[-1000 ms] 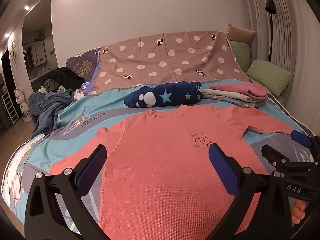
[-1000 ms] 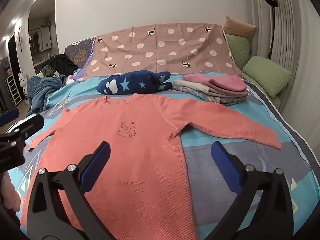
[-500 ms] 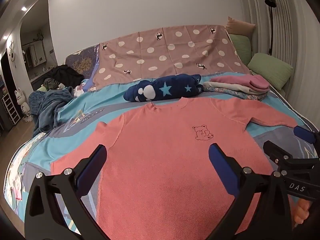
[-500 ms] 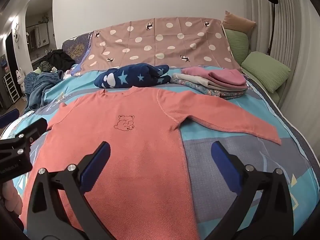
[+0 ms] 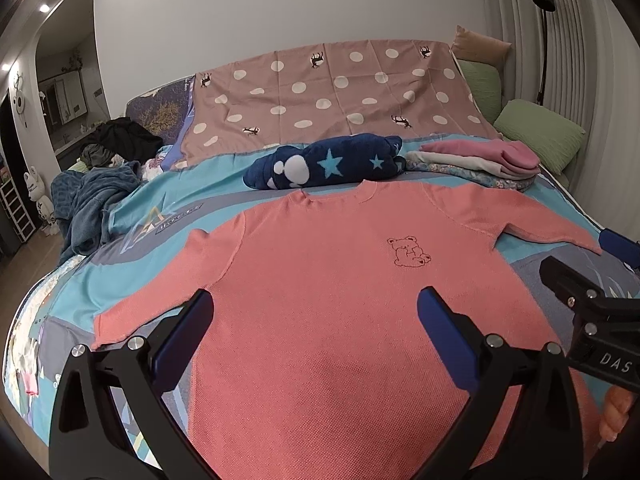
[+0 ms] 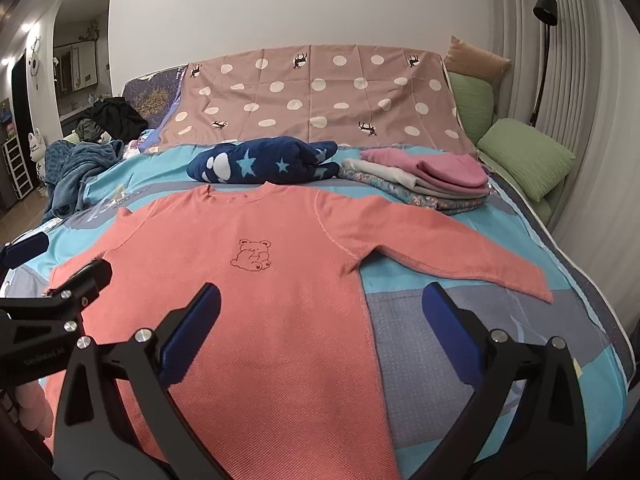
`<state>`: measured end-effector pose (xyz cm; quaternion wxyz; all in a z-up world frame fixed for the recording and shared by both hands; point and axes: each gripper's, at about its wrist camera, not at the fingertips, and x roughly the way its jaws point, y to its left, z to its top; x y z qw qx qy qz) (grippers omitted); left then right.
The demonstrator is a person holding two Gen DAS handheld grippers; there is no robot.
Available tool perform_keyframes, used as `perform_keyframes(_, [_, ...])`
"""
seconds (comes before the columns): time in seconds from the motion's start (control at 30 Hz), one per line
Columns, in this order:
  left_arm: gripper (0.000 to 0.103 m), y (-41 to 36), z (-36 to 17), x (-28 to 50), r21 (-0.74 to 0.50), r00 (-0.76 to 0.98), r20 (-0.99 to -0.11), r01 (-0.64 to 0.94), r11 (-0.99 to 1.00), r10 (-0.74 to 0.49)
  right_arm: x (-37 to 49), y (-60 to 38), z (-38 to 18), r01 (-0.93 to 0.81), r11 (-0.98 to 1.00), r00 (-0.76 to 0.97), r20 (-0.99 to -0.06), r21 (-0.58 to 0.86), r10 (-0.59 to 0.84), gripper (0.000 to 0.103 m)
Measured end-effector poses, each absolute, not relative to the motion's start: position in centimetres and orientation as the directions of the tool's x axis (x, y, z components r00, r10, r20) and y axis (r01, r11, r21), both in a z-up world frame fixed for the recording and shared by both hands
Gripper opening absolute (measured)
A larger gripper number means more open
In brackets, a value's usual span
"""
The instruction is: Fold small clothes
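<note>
With jaws spread wide and empty, left gripper point(image 5: 314, 330) and right gripper point(image 6: 322, 322) hover over the hem | coral shirt point(image 6: 256, 280) lies flat on bedspread point(image 6: 440, 320), collar far | sleeve point(image 6: 440, 248) trails right, nearer the right gripper.

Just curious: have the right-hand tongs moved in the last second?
Yes. The right tongs have crept left: the coral shirt and pink folded pile slid rightward in view.
</note>
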<state>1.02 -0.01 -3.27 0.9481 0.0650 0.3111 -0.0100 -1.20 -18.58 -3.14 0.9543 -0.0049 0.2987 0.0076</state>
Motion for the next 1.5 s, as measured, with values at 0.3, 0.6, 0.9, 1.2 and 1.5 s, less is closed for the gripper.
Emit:
perform_keyframes(0.3, [0.102, 0.3, -3.4, 1.1, 0.122, 0.799, -0.601, 0.059, 0.991, 0.026, -1.5, -18.3, -2.9, -0.022, 1.000, 0.824, -0.567, 0.001, 0.019, 0.101])
perform_keyframes(0.6, [0.102, 0.3, -3.6, 0.9, 0.123, 0.796, -0.605, 0.060, 0.991, 0.027, -1.7, -18.3, -2.9, -0.017, 1.000, 0.821, -0.571, 0.011, 0.020, 0.101])
perform_keyframes(0.9, [0.102, 0.5, -4.1, 0.7, 0.118, 0.787, -0.617, 0.065, 0.991, 0.022, -1.6, -18.4, -3.0, -0.013, 1.000, 0.814, -0.580, 0.021, 0.023, 0.101])
perform_keyframes(1.2, [0.102, 1.0, -4.3, 1.0, 0.105, 0.779, -0.627, 0.059, 0.993, 0.020, -1.4, -18.2, -3.4, -0.015, 1.000, 0.804, -0.594, 0.021, 0.025, 0.101])
perform_keyframes(1.5, [0.102, 1.3, -4.6, 1.2, 0.088, 0.768, -0.640, 0.070, 0.994, 0.002, -1.4, -18.1, -3.5, -0.014, 1.000, 0.804, -0.594, 0.018, 0.022, 0.101])
